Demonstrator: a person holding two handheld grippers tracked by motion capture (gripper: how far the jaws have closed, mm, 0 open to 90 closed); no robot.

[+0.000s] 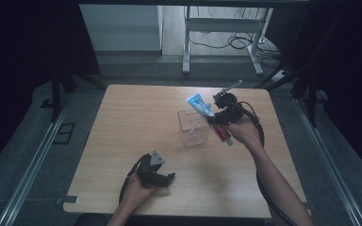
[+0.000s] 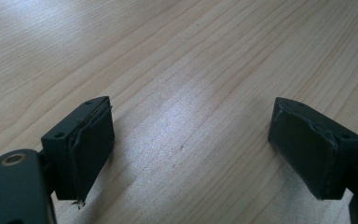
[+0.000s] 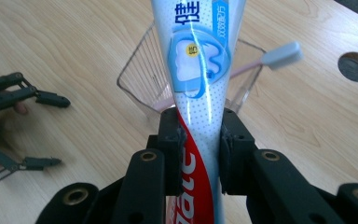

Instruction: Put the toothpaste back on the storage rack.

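A white, blue and red toothpaste tube (image 3: 198, 74) is clamped between the pads of my right gripper (image 3: 200, 144), which is shut on it. From the high view the tube (image 1: 202, 109) slants over the rim of a clear plastic cup (image 1: 193, 128), with my right gripper (image 1: 219, 117) beside the cup's right side. A pink toothbrush with a pale head (image 3: 279, 55) leans inside the cup (image 3: 142, 81). My left gripper (image 1: 169, 177) rests low near the table's front edge, open, its pads (image 2: 91, 144) wide apart over bare wood.
The wooden table (image 1: 136, 117) has a round cable hole (image 3: 355, 66) behind the cup. Metal desk legs and cables (image 1: 235, 42) stand on the floor beyond the far edge. Dark curtains flank both sides.
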